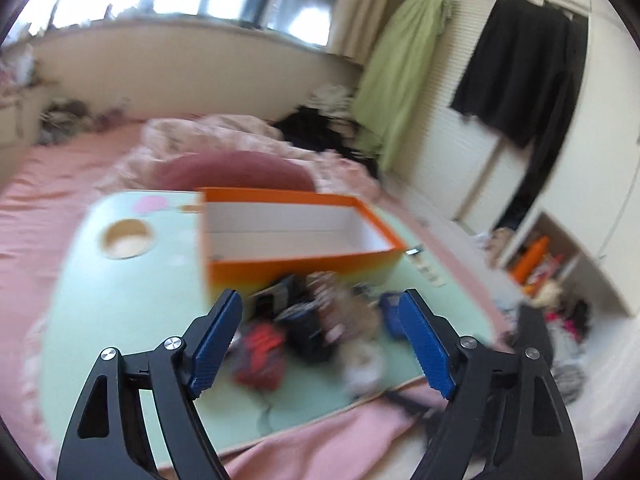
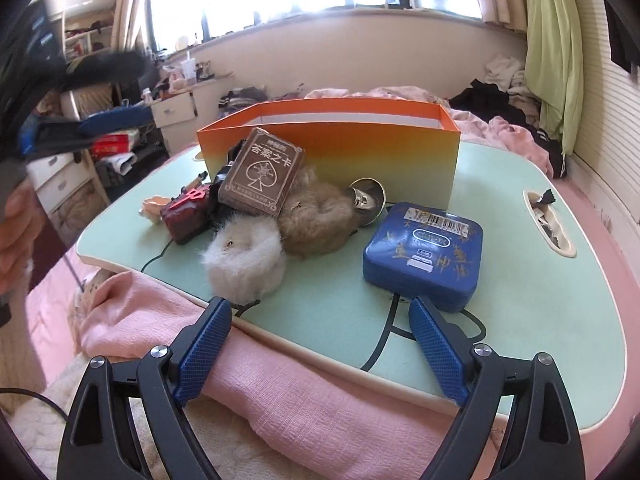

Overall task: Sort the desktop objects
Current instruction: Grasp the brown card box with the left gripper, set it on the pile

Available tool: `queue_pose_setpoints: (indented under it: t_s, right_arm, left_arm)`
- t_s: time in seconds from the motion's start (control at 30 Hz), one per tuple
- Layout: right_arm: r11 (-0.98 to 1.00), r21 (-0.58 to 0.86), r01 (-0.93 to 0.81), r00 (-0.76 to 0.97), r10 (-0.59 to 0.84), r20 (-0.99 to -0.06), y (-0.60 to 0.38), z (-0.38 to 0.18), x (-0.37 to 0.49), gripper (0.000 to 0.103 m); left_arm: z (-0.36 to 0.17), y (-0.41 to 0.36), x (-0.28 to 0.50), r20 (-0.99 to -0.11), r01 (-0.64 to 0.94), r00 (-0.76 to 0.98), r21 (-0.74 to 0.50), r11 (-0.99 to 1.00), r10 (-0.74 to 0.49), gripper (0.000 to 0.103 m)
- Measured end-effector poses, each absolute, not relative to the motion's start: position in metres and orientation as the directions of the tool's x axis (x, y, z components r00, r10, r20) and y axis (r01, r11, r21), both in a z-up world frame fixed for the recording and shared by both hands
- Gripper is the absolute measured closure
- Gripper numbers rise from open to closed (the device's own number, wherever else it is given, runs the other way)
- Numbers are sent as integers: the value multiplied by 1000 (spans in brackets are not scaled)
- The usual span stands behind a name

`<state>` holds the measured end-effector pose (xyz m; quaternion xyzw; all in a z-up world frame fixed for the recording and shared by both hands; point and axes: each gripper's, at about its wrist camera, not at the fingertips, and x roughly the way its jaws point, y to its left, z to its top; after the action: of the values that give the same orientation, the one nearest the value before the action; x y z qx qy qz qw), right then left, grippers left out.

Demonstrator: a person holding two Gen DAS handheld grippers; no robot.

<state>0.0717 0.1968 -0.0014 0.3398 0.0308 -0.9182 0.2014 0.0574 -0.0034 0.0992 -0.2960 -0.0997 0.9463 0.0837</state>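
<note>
Orange open-topped cardboard box (image 2: 328, 148) stands, one only, on the mint-green lap table (image 2: 532, 304). Before it lie two fur puffs, one white (image 2: 244, 260) and one tan (image 2: 320, 222), one brown card pack (image 2: 262, 178), one blue square tin (image 2: 424, 250) and one dark red block (image 2: 186, 216). Left gripper (image 1: 320, 340) and right gripper (image 2: 320, 344) both hang with jaws wide apart, holding nothing.

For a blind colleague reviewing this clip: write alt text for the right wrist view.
The open right gripper hovers empty over the near edge of a mint-green lap table on a pink bed. On the table, a blue tin, white and brown fur puffs, a brown card box and a red item lie before an open orange box.
</note>
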Motion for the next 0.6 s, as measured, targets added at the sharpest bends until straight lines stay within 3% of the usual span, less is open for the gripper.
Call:
queue_pose_setpoints:
  t_s: [0.3, 0.43, 0.53, 0.6]
  right_arm:
    - [-921, 54, 385, -691, -327, -645, 192, -4, 74, 13]
    - [-926, 26, 376, -696, -302, -652, 189, -4, 74, 13]
    - [-926, 29, 376, -696, -303, -651, 189, -5, 73, 13]
    - [-927, 27, 375, -696, -301, -652, 190, -5, 73, 13]
  left_arm:
    - [17, 4, 62, -718, 17, -692, -114, -993, 70, 22]
    - [2, 22, 47, -709, 77, -702, 27, -997, -74, 20]
    - [-9, 31, 44, -654, 97, -750, 43, -994, -102, 0]
    - [-11, 32, 42, -647, 58, -759, 38, -998, -69, 0]
